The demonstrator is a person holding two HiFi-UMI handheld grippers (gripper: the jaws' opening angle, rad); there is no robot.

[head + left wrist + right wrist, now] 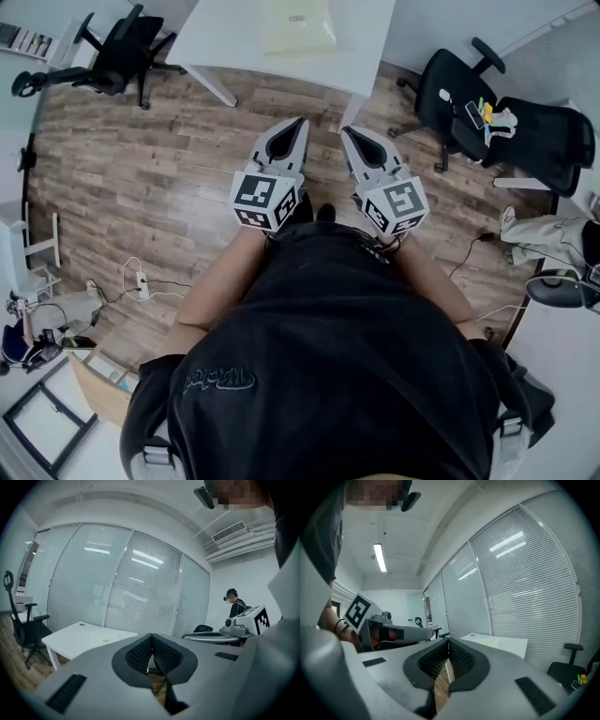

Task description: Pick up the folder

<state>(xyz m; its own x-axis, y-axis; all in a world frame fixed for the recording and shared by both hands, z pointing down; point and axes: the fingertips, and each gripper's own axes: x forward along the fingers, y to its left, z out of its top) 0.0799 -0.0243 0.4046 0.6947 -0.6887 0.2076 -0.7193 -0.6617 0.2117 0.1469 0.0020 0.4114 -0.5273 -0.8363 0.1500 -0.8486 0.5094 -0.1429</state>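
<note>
So the left gripper (300,123) was fully closed, jaws pressed tip to tip with nothing between them, and in the left gripper view its ribbed pads (138,656) met in a tight line. Same story for the right gripper (345,132): jaws together, empty, pads (431,661) closed up in the right gripper view. In the head view both sat side by side near the middle of the frame, just apart, each with its marker cube toward the person's black shirt (328,356) and its tip angled toward the top of the frame, over the wooden floor (141,169). Neither was touching anything. The folder (298,24), a pale yellowish one, lay flat on the white counter (230,33) at the top centre of the frame, well apart from both grippers. From the left gripper view it showed only as a faint pale patch on the counter top, above and left of the jaws. Around that: a black office chair (122,47) in the upper left corner, another black chair (450,89) at the upper right with a few small items on its seat, and a third chair (548,141) just right of it. A white power strip (141,281) with cables lay on the floor at the left. Behind the counter ran a glass wall with blinds (140,588), and another person (234,605) stood at the right of the left gripper view.
</note>
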